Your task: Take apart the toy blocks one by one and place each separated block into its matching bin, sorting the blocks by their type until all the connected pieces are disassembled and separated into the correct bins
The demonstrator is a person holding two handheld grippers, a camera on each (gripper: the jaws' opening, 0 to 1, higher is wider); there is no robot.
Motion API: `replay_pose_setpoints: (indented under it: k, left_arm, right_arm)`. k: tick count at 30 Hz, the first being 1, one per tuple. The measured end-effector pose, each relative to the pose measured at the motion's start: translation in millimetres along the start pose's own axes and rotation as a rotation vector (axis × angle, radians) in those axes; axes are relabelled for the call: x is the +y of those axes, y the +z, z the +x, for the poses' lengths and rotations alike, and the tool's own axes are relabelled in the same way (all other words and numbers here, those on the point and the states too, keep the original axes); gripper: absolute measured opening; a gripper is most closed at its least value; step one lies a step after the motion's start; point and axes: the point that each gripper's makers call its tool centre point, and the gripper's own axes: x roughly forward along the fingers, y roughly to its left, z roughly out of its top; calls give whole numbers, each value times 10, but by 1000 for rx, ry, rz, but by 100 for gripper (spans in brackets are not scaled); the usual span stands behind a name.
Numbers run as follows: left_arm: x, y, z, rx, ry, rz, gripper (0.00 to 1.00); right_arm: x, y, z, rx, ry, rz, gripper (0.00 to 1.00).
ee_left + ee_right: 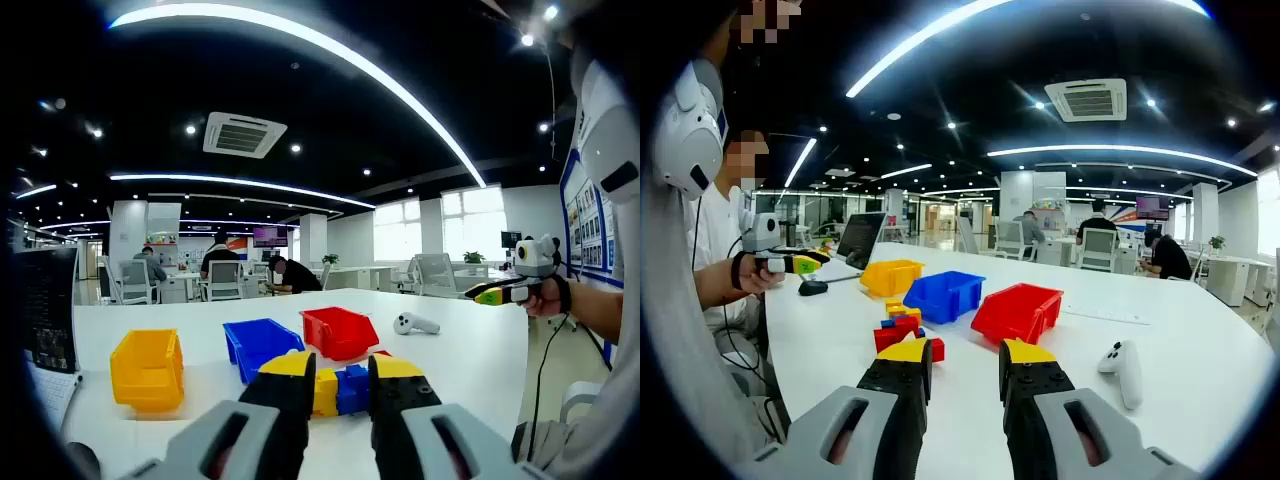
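Blocks (pixel 338 388) sit joined in a cluster of yellow, blue and red on the white table (pixel 470 350), just beyond my left gripper (pixel 335 378), whose yellow-tipped jaws stand apart with nothing between them. In the left gripper view the cluster shows through the gap of those jaws, and behind it three bins stand in a row: a yellow bin (pixel 147 370) at the left, a blue bin (pixel 262 343) in the middle and a red bin (pixel 339 332) at the right. A white controller (pixel 415 323) lies on the table near the red bin. My right gripper (pixel 492 294) shows at the right edge of that view, held above the table's far side.

In the right gripper view my right gripper's jaws are spread and empty too. The blocks lie ahead and a little to the left of them, apart from the tips, with the bins beyond. The white controller lies to the right of the jaws. A laptop (pixel 860 240) stands near the yellow bin. People sit at desks far behind.
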Motion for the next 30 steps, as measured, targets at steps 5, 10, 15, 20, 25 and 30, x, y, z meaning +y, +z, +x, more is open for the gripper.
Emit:
replay_pose_setpoints:
  k: [5, 10, 15, 20, 25, 30]
  left_arm:
    - [28, -18, -31, -1, 9, -18, 23]
    - [27, -42, -36, 10, 4, -11, 23]
    - [35, -46, -32, 9, 8, -14, 23]
    - [13, -48, -5, 6, 6, -16, 23]
    - [-9, -66, 21, 9, -1, -22, 23]
    - [-6, -53, 19, 9, -2, -18, 23]
  right_arm:
    - [-9, 7, -5, -3, -5, 3, 28]
    - [-3, 0, 28, 1, -1, 1, 28]
    - [19, 17, 42, 0, 3, -1, 28]
    - [-12, 16, 6, 8, 0, -8, 29]
    - [-62, 14, -20, 4, -19, -2, 29]
    - [-39, -19, 0, 14, -8, 0, 29]
